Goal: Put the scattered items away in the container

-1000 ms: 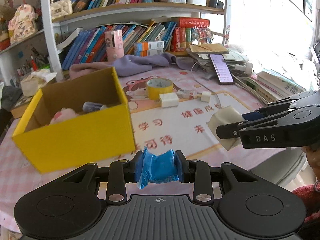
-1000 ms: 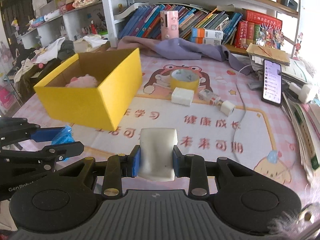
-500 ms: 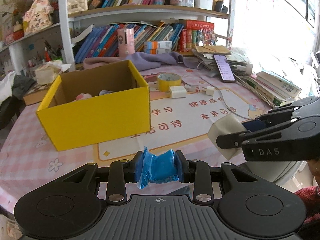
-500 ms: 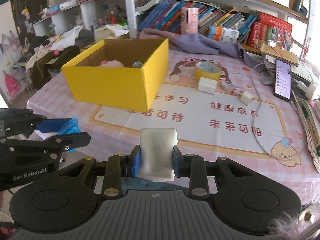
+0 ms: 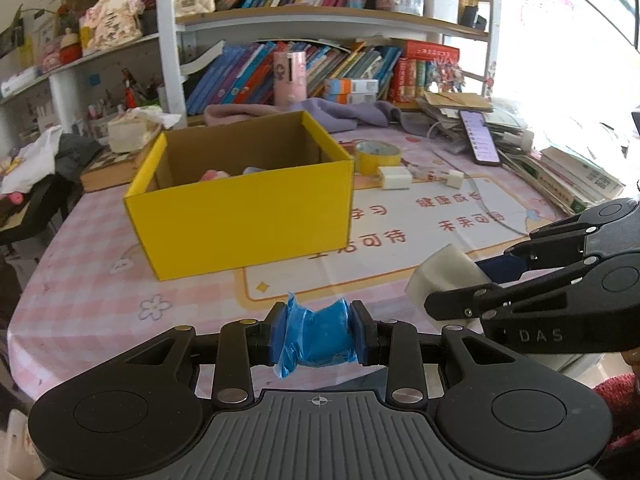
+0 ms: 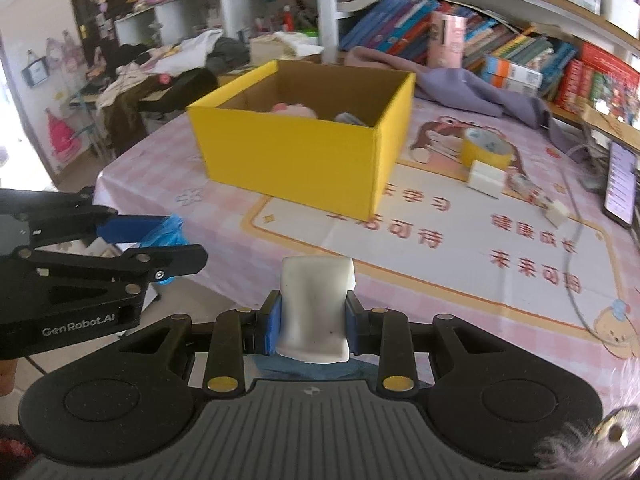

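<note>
Left gripper (image 5: 318, 334): clamped on a blue plastic-wrapped bundle (image 5: 316, 338), held above the table's near edge.
Right gripper (image 6: 314, 318): clamped on a white foam-like block (image 6: 316, 308), held beside the left gripper over the near edge of the table; in the left wrist view the block juts out from between its black fingers.
Container: an open yellow cardboard box (image 5: 244, 216) with a brown inside, standing on the table well ahead of both grippers; a pink soft item (image 6: 294, 110) and a pale grey-blue item (image 6: 350, 119) lie inside it.
Items still out: a roll of yellow tape (image 5: 378, 156), a white rectangular block (image 5: 396, 178) just in front of the roll, and a small patterned tube with a white cap (image 5: 440, 176) lying beside that block, all right of the box.
Surface: a table under a pink checked cloth (image 5: 92, 292) with flower prints; on it lies a white mat (image 5: 432, 236) with an orange border, Chinese characters and cartoon animals. The box's right end overlaps the mat.
Table's far side: a lilac garment (image 5: 344, 110) in a heap, a phone (image 5: 480, 138) with its screen lit, stacked books and papers (image 5: 576, 176) at the right.
Room: white shelving (image 5: 332, 16) packed with books, a pink cylindrical tin (image 5: 290, 76) in front of them; clothes piled at the left; bright window light at the right.
</note>
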The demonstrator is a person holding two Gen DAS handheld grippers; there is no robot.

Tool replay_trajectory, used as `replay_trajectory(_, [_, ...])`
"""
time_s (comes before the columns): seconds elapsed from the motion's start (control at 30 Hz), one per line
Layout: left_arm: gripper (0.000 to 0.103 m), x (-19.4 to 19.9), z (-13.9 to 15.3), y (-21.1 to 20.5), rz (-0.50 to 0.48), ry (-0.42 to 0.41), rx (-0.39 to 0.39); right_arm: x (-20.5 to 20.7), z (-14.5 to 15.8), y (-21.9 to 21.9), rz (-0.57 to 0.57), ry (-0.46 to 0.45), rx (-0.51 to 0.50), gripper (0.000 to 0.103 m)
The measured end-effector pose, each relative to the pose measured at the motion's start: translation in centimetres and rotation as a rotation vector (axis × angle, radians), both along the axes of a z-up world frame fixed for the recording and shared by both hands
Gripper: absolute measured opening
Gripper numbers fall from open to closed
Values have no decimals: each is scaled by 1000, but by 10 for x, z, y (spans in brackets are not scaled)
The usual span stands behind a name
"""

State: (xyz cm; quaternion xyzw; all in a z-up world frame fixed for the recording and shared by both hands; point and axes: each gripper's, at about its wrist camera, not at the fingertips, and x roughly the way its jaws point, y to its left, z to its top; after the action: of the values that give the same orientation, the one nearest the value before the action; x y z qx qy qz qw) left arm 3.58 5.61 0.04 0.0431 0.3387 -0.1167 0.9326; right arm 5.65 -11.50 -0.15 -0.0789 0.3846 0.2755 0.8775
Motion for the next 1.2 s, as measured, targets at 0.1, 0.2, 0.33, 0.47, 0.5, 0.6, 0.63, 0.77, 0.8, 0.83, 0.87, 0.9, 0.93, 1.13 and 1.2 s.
replay_trajectory(0.1, [32, 4, 0, 7, 20, 2, 1, 0, -1, 8, 37, 1, -3, 29])
replay_trajectory(0.2, [32, 7, 2, 14, 36, 0, 1, 3, 0, 16, 53, -4, -4, 29])
replay_trajectory(0.33, [32, 14, 12, 24, 55, -25, 1, 12, 6, 23, 54, -36, 9, 29])
replay_trajectory(0.47, [32, 26, 25, 29, 53, -67, 7, 22, 19, 32, 59, -104, 25, 29])
replay_trajectory(0.5, [32, 31, 29, 30, 52, -80, 9, 26, 22, 34, 61, -120, 28, 29])
replay_trajectory(0.6, [32, 49, 40, 32, 53, -120, 11, 46, 36, 42, 61, -162, 46, 29])
replay_trajectory(0.63, [32, 56, 44, 33, 52, -134, 12, 54, 40, 44, 60, -177, 52, 29])
replay_trajectory(0.77, [32, 88, 56, 37, 43, -163, 24, 87, 55, 53, 57, -228, 69, 29])
replay_trajectory(0.8, [32, 97, 58, 38, 41, -169, 29, 96, 58, 56, 56, -234, 70, 29])
replay_trajectory(0.83, [32, 107, 60, 39, 40, -176, 36, 105, 59, 58, 54, -239, 70, 29])
replay_trajectory(0.87, [32, 117, 62, 40, 38, -183, 44, 116, 60, 61, 53, -244, 68, 29])
replay_trajectory(0.9, [32, 127, 64, 42, 36, -188, 49, 124, 61, 64, 54, -246, 66, 29])
replay_trajectory(0.93, [32, 137, 66, 43, 36, -193, 53, 135, 60, 68, 57, -248, 61, 29])
replay_trajectory(1.13, [32, 215, 56, 51, 14, -139, 100, 190, 40, 95, 86, -202, 1, 29])
replay_trajectory(1.2, [32, 241, 45, 52, 1, -88, 121, 206, 30, 105, 107, -173, -24, 29])
